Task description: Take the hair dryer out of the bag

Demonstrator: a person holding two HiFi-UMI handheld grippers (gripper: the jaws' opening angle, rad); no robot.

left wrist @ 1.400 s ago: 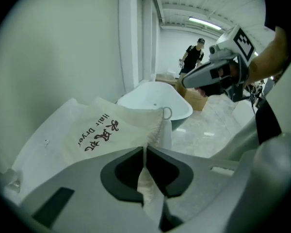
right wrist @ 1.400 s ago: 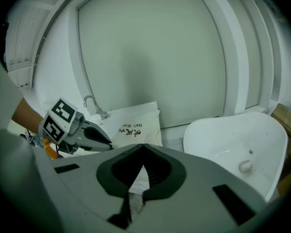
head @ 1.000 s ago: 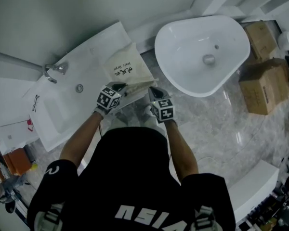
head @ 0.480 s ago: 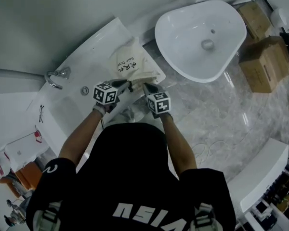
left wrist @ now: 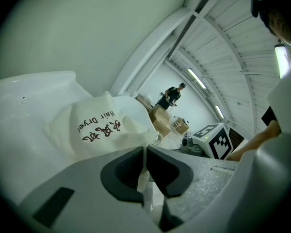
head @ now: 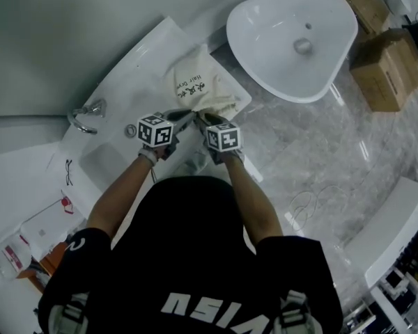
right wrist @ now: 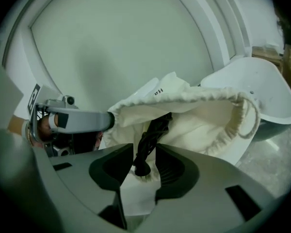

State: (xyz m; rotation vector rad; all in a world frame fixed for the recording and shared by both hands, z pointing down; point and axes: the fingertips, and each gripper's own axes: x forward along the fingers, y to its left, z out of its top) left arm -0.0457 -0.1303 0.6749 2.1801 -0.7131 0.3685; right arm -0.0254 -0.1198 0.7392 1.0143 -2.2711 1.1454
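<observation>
Plainly, the cloth bag (left wrist: 94, 126) reads "Hair Dryer" — dark print.

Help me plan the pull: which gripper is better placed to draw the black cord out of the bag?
Right. The right gripper, jaws just opening, has the cord between them at the mouth of the bag; the left gripper is shut on its rim.

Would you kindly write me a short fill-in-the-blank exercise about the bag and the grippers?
1. The bag is printed "Hair ____".
2. The left gripper is shut on the rim of the ____.
3. The cord coming out of the bag's mouth is ____ in colour.
Missing words: Dryer; bag; black.
</observation>
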